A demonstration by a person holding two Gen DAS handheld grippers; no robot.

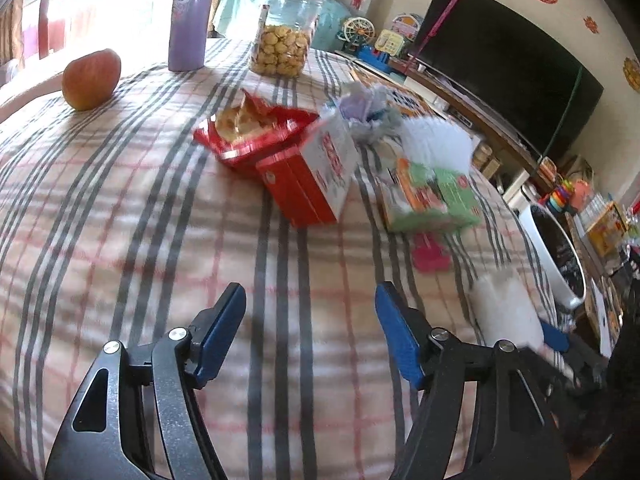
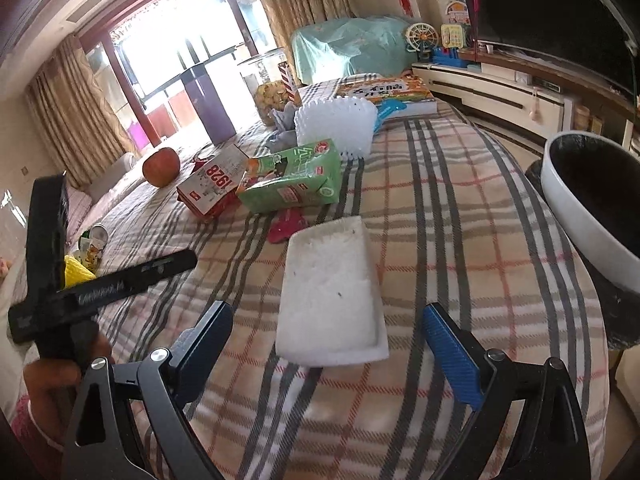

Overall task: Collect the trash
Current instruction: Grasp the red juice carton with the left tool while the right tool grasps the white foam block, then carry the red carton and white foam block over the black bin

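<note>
On the table, the clear jar (image 1: 282, 32) holds biscuits, the white foam tray (image 2: 332, 292) lies empty near the edge, between the parted right claw (image 2: 334, 330), and the left claw (image 1: 310, 306) stands apart with nothing in it.

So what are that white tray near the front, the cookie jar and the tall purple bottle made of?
White tray: probably foam, matte, with a grainy, soft-edged surface and a thick rim.
Cookie jar: looks like clear plastic, glossy; the cookies show through the wall. It could be glass.
Purple bottle: smooth, satin lilac body with a printed mark; metal or plastic, the look leaves it open.
</note>
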